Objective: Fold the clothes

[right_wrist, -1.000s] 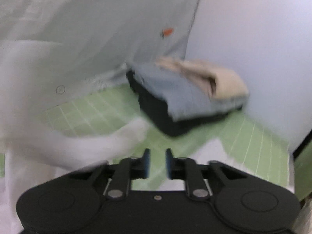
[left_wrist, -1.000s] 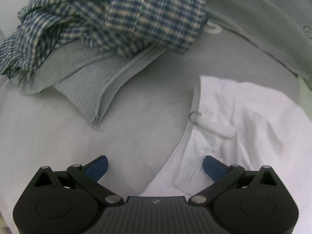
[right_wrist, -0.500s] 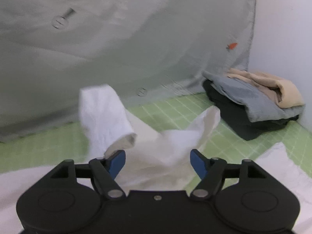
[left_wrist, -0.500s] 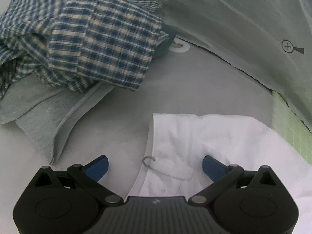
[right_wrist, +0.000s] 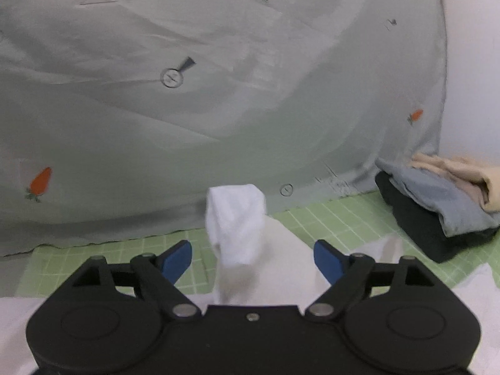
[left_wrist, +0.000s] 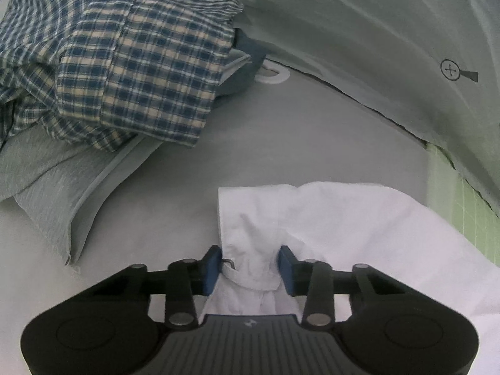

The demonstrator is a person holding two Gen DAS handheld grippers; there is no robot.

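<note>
A white garment (left_wrist: 359, 228) lies over the grey surface and the green mat. My left gripper (left_wrist: 249, 268) points steeply down at its hemmed edge by a small hanging loop (left_wrist: 229, 262). Its jaws are closing, and the cloth is bunched between the blue pads and touches both. In the right wrist view a raised fold of the same white garment (right_wrist: 234, 218) stands ahead of my right gripper (right_wrist: 253, 254). The right gripper's jaws are opening wide, and the fold between them touches neither pad.
A blue plaid shirt (left_wrist: 125, 72) and a pale grey garment (left_wrist: 53, 181) are heaped at the far left. A stack of folded clothes (right_wrist: 437, 209) sits at the right on the green gridded mat (right_wrist: 328, 215). A carrot-print cloth backdrop (right_wrist: 218, 109) hangs behind.
The left jaws have gone from wide apart to closed in on the white garment's edge. The right jaws have spread from nearly shut and let the white fabric go, and that view has swung left.
</note>
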